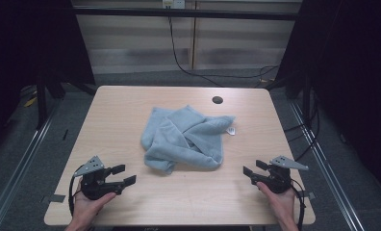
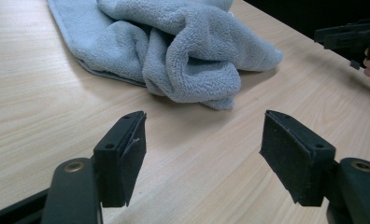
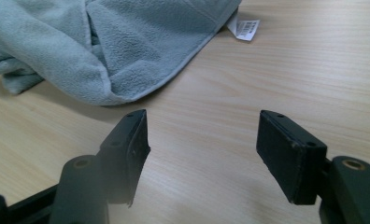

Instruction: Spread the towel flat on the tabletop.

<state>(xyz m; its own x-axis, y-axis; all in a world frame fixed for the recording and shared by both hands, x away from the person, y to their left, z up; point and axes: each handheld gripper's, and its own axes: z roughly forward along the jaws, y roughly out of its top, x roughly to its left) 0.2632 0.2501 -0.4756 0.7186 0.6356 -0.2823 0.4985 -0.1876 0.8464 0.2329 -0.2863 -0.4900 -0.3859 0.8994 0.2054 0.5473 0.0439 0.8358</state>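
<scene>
A crumpled light grey-blue towel (image 1: 186,138) lies in the middle of the wooden table (image 1: 131,101), a white label (image 1: 231,130) sticking out at its right edge. My left gripper (image 1: 123,175) rests near the front left of the table, held by a hand, its jaws open and empty, pointing toward the towel (image 2: 174,51). At the front right my right gripper (image 1: 254,168) is likewise open and empty, aimed at the towel (image 3: 103,51) and its label (image 3: 245,28). Bare wood shows between each pair of jaws. Both grippers sit apart from the towel.
A round dark hole (image 1: 217,100) sits in the tabletop near the far edge. Black cables (image 1: 188,67) run over the floor behind the table. Metal rails flank the table on both sides. The right gripper (image 2: 356,39) shows far off in the left gripper view.
</scene>
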